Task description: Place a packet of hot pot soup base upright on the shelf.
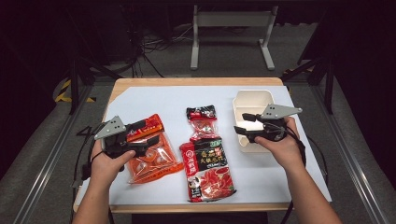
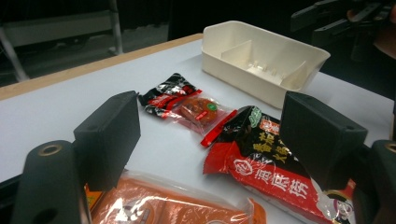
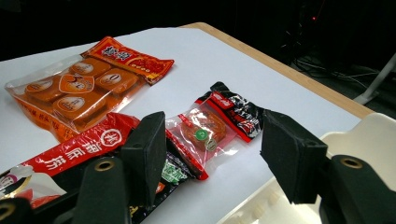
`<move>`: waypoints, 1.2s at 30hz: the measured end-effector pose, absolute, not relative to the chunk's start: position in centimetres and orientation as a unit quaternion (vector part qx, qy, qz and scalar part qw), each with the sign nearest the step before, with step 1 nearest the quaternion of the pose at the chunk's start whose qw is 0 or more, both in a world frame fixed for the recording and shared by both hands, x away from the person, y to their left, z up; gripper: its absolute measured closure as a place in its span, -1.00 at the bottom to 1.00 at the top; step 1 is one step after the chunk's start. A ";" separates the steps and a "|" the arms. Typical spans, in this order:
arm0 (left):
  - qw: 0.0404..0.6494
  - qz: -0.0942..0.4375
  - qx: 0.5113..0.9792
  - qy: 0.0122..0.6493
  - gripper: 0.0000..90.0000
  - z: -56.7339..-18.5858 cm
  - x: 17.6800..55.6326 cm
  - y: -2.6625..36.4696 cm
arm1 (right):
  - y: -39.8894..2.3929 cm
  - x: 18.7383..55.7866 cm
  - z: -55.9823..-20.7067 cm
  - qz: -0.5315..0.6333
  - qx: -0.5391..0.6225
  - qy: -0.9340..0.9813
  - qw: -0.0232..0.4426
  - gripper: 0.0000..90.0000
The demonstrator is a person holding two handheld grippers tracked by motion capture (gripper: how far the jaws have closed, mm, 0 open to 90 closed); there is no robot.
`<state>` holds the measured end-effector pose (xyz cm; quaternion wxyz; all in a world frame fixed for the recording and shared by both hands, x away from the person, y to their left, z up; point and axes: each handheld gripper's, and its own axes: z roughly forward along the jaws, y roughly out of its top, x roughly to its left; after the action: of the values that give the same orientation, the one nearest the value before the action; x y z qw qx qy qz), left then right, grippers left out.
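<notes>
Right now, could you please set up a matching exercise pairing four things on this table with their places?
Things:
1. orange clear-windowed snack packet
2. small black-and-red clear-windowed packet
3. large red-and-black soup-base bag
4. cream plastic divided tray

Places:
A. under the right gripper
B. middle, near edge
C. under the left gripper
D. middle, beyond the large bag

Pairs: 1-C, 2-D, 3-B, 4-A
</notes>
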<state>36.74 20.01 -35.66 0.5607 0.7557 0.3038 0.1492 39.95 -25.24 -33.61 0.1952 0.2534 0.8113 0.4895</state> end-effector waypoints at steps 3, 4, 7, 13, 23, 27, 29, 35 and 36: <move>0.556 0.150 0.757 0.307 -0.56 -35.6 36.7 19.8 | -25.2 39.9 -33.6 0.487 0.252 0.813 0.195 -0.06; 0.553 0.154 0.759 0.307 -0.59 -35.6 36.7 19.5 | -25.1 39.9 -33.7 0.486 0.251 0.814 0.195 -0.06; 0.550 0.152 0.763 0.303 -0.65 -35.4 36.7 18.8 | -25.0 40.0 -33.7 0.486 0.249 0.815 0.195 -0.06; 0.541 0.151 0.771 0.300 -0.70 -35.5 36.8 17.4 | -24.9 39.9 -33.7 0.486 0.249 0.815 0.195 -0.05; 0.532 0.119 0.782 0.302 -0.65 -36.9 37.9 13.8 | -24.9 39.1 -33.8 0.495 0.229 0.814 0.198 0.00; 0.523 0.119 0.790 0.297 -0.64 -37.3 38.5 13.0 | -25.3 38.6 -33.8 0.487 0.243 0.817 0.192 0.01; 0.519 0.120 0.792 0.298 -0.64 -37.7 38.8 12.7 | -25.5 38.5 -33.8 0.486 0.246 0.816 0.193 0.01; 0.512 0.106 0.796 0.305 -0.59 -38.9 39.5 11.8 | -26.3 38.0 -33.8 0.487 0.268 0.809 0.191 0.02; 0.509 0.094 0.800 0.304 -0.53 -39.5 39.8 11.5 | -26.4 37.9 -33.7 0.488 0.269 0.809 0.190 0.03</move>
<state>39.83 11.48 -39.51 0.5091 0.7998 0.3037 0.0940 37.92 -26.40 -33.73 0.1897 0.2693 0.8086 0.4875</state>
